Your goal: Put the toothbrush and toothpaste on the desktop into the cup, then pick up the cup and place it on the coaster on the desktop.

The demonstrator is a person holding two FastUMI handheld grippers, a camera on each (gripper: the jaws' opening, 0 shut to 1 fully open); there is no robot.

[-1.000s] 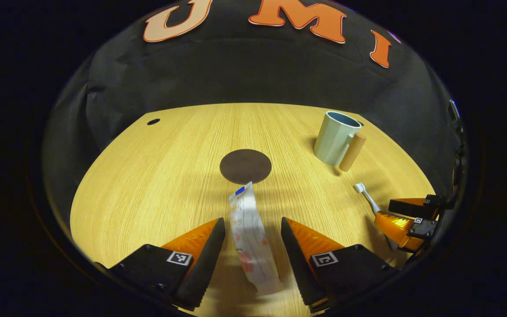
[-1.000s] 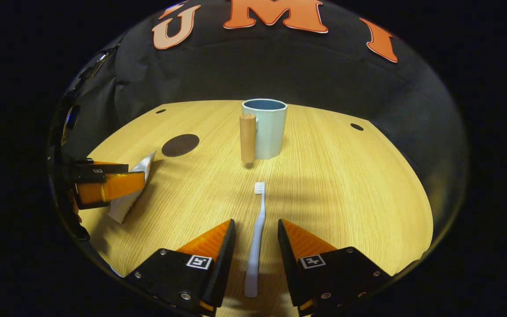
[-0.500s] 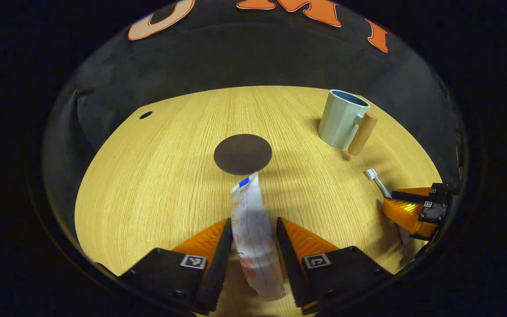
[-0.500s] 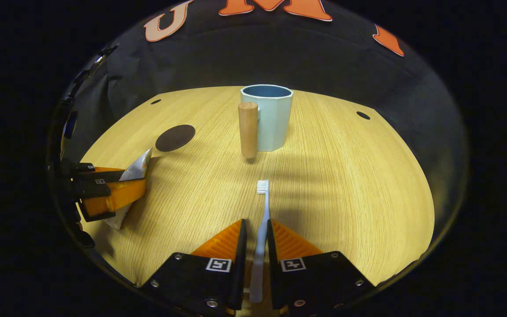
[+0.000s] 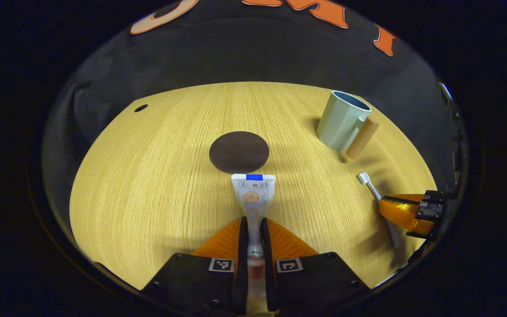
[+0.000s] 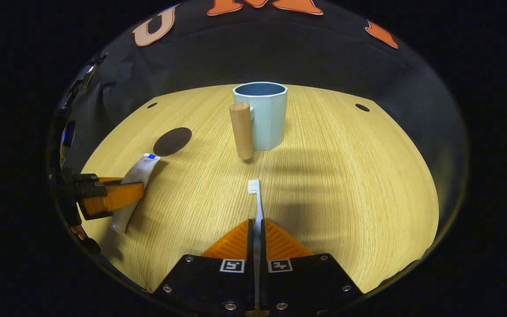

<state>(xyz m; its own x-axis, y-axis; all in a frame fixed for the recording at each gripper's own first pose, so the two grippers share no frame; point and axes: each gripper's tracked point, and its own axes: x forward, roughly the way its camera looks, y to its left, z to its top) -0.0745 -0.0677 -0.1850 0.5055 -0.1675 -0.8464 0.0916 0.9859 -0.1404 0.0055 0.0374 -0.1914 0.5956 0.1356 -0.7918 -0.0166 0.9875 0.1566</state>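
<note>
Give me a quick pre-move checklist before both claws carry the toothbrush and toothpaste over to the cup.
1. Left claw shut on the toothpaste: ok, both fingers press the tube.
2. Right claw shut on the toothbrush: ok, handle pinched, bristle end pointing forward.
3. Cup upright, mouth open: ok.
4. Cup holds nothing yet: cannot tell, the bottom is hidden.
5. Coaster bare for the later placement: ok, the tube's end lies just short of it.
6. Desktop free between toothbrush and cup: ok.
</note>
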